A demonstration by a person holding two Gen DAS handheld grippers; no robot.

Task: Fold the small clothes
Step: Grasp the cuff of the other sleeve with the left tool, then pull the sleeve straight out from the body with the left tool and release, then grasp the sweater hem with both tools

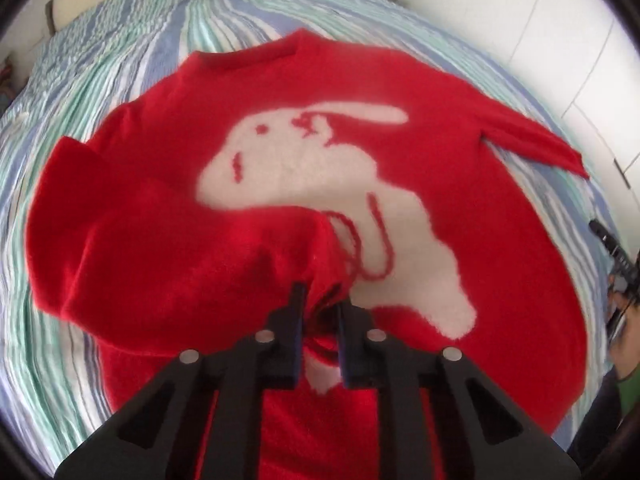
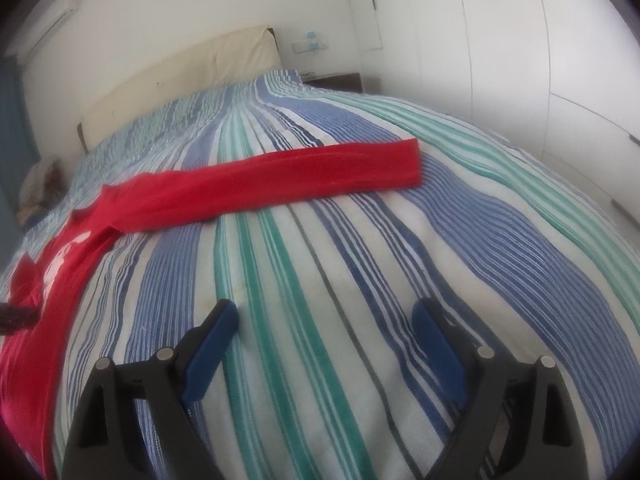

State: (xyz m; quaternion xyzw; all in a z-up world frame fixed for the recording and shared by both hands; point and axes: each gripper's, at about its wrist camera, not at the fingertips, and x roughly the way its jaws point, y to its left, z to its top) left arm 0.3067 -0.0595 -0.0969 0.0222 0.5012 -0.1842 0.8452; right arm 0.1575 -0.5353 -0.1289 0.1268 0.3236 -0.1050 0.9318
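A red sweater (image 1: 400, 80) with a white rabbit design (image 1: 304, 160) lies flat on the striped bed. My left gripper (image 1: 322, 305) is shut on the cuff of the sweater's left sleeve (image 1: 168, 248), which is drawn across the front of the sweater onto the rabbit. In the right wrist view the other sleeve (image 2: 288, 174) lies stretched out straight across the bedspread, with the sweater's body (image 2: 56, 264) at the left edge. My right gripper (image 2: 323, 312) hangs open above bare bedspread, short of that sleeve, with nothing between its blue pads (image 2: 214, 344).
The blue, green and white striped bedspread (image 2: 360, 264) covers the whole bed. A cream headboard (image 2: 180, 72) stands at the far end with a dark nightstand (image 2: 336, 80) beside it. White wardrobe doors (image 2: 500, 48) line the right. A person's hand (image 1: 626, 320) shows at the right edge.
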